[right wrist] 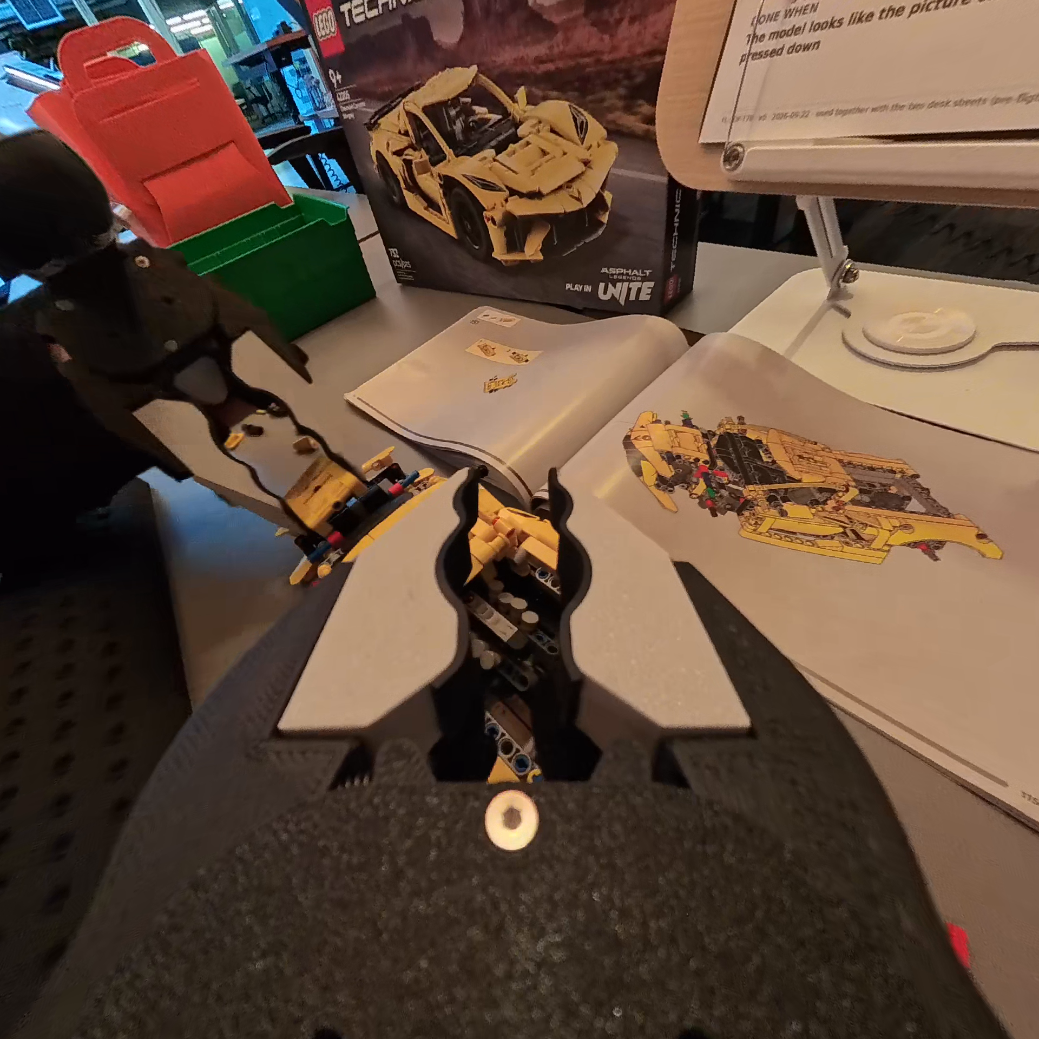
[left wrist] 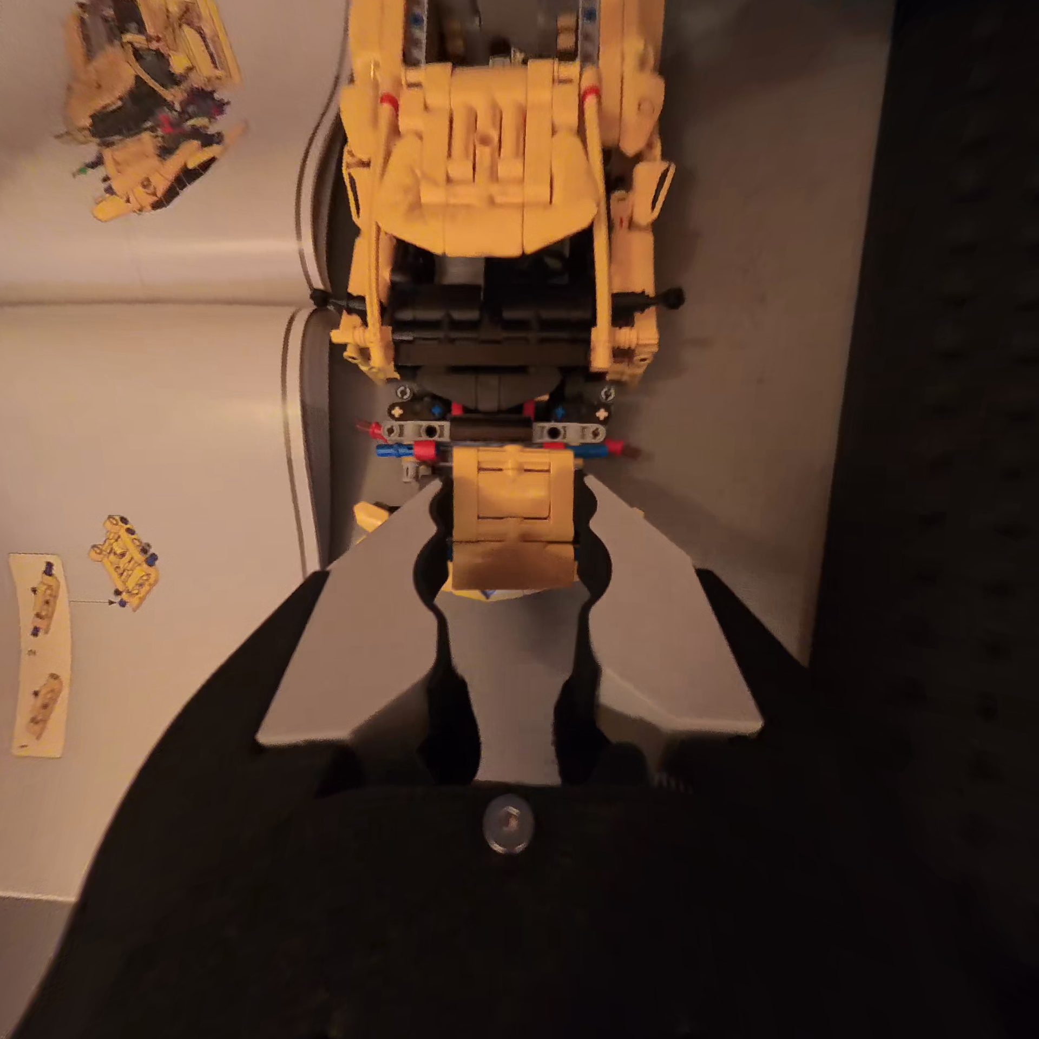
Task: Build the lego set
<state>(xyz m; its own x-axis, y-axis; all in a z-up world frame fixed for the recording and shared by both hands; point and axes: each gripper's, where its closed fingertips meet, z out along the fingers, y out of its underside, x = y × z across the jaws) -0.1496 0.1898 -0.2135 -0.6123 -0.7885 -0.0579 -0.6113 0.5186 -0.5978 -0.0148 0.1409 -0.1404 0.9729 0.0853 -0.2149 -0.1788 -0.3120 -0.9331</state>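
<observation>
The left tongs [left wrist: 511,540], at centre frame in the left wrist view, are clamping a small yellow brick sub-assembly [left wrist: 513,525] by its two sides, holding it against the exposed front end of the half-built yellow-and-black brick sports car [left wrist: 500,185], where grey beams and red and blue pins are showing. The right tongs [right wrist: 513,495] are closing around the car's body [right wrist: 509,568] from the other end, their grey fingers [right wrist: 393,607] pressing its flanks so the model is sitting steady on the grey surface [right wrist: 236,556]. Judging from this, the build is sitting well past the middle: cabin, roof panels and side bodywork are in place, while the nose is lying bare, no wheels are visible, and a few loose yellow pieces [right wrist: 247,436] are waiting behind the left tongs. The open instruction booklet [right wrist: 787,590] at right is showing a printed chassis drawing. Beyond it, the cardboard product box [right wrist: 506,157] at upper centre is bearing the toy maker's logo, an age mark and a piece count; a printed sheet in a clear stand [right wrist: 877,67] at upper right carries text too. A green plastic bin [right wrist: 281,253] and a red plastic holder [right wrist: 163,129] are standing at upper left.
</observation>
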